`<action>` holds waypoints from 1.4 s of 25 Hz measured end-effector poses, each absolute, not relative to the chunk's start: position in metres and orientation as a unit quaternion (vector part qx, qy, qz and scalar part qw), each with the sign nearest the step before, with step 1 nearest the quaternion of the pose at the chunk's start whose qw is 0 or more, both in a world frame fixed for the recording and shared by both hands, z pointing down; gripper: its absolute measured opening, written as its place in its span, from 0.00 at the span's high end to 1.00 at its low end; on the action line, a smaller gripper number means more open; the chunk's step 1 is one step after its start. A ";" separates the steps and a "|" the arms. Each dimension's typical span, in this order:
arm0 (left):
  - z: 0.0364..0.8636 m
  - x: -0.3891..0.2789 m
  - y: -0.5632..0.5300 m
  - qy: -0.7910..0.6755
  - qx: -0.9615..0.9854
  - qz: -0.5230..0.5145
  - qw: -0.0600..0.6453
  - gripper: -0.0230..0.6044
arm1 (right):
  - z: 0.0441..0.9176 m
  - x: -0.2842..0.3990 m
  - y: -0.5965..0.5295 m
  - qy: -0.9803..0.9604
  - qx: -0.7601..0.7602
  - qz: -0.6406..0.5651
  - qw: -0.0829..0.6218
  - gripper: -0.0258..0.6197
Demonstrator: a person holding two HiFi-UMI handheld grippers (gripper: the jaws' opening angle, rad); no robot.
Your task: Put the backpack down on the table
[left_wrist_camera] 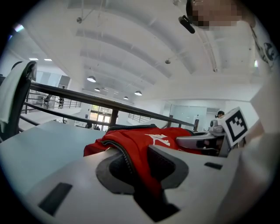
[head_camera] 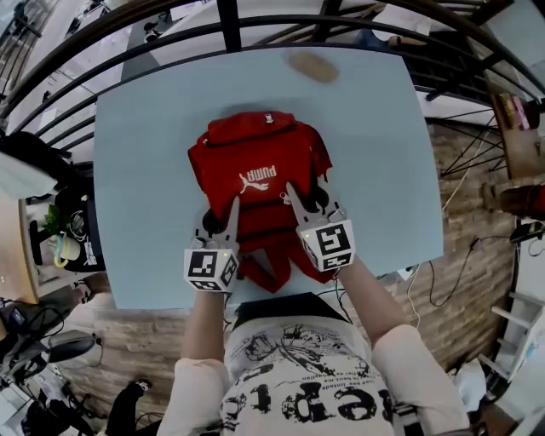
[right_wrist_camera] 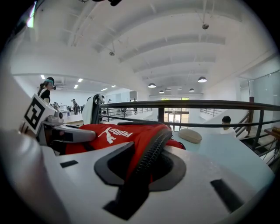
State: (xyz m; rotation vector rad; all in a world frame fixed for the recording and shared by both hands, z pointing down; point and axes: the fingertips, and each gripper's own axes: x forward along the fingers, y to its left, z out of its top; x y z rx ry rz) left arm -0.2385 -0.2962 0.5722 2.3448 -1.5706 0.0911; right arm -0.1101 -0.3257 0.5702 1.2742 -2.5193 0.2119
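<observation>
The red backpack lies logo side up on the pale blue tabletop, near its middle. The backpack's handle end points away from the person and its other end reaches toward the tabletop's near edge.

The left gripper is at the backpack's near left corner. In the left gripper view, this gripper is pinching a fold of the backpack's red cloth with a zip seam in it.

The right gripper is at the backpack's near right corner, level with the left one. In the right gripper view, this gripper is clamped on a raised edge of the backpack, with a black zip running up between its jaws.

A small beige oval thing sits on the tabletop well beyond the backpack's far end. A dark railing curves behind it.
</observation>
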 end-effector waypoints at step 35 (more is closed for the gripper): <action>0.524 -0.227 -0.202 -0.583 0.803 0.039 0.116 0.53 | 0.518 -0.093 -0.232 -0.883 0.448 0.052 0.127 0.64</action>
